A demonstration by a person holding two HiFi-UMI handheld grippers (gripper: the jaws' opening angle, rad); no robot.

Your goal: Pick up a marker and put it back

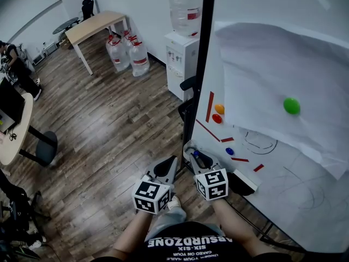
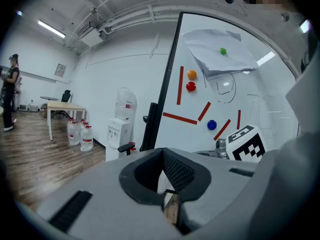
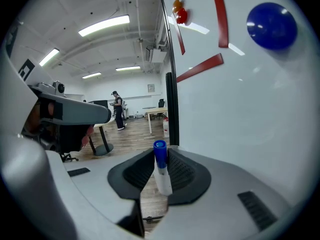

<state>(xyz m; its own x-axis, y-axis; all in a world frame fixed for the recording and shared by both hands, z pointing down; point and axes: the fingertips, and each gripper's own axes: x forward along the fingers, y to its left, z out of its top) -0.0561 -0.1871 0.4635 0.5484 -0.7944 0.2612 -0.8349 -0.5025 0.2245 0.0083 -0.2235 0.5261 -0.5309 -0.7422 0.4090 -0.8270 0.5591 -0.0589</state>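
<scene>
right gripper view: our right tool [image 3: 161, 153] is clenched on a marker [image 3: 163, 179]. the white barrel is pinched between the ribbed pads [image 3: 182, 171], and the blue cap [image 3: 159, 154] stands up past them, slightly tilted. just beside the tool rises the whiteboard [image 3: 250, 114], where a blue magnet [image 3: 272, 26] sits near two red strips [image 3: 200, 68].

in the head view we hold both tools low in front of us, each carrying its checkered cube. the right tool [image 1: 196, 156] points at the lower left corner of the whiteboard [image 1: 283, 190], with the marker [image 1: 202, 159] in its grip. the left tool [image 1: 169, 168] hangs just beside it. in the left gripper view the left tool [image 2: 163, 153] has its jaws pressed together at the tips, with nothing between them.

higher on the board, an orange magnet [image 1: 219, 108] sits just above a red magnet [image 1: 217, 118]. a green magnet [image 1: 292, 105] pins a loose sheet of paper [image 1: 262, 75]. left of the board stands a water dispenser [image 1: 182, 59]. spare water bottles [image 1: 128, 53] are clustered near it on the wooden floor [image 1: 120, 130].
</scene>
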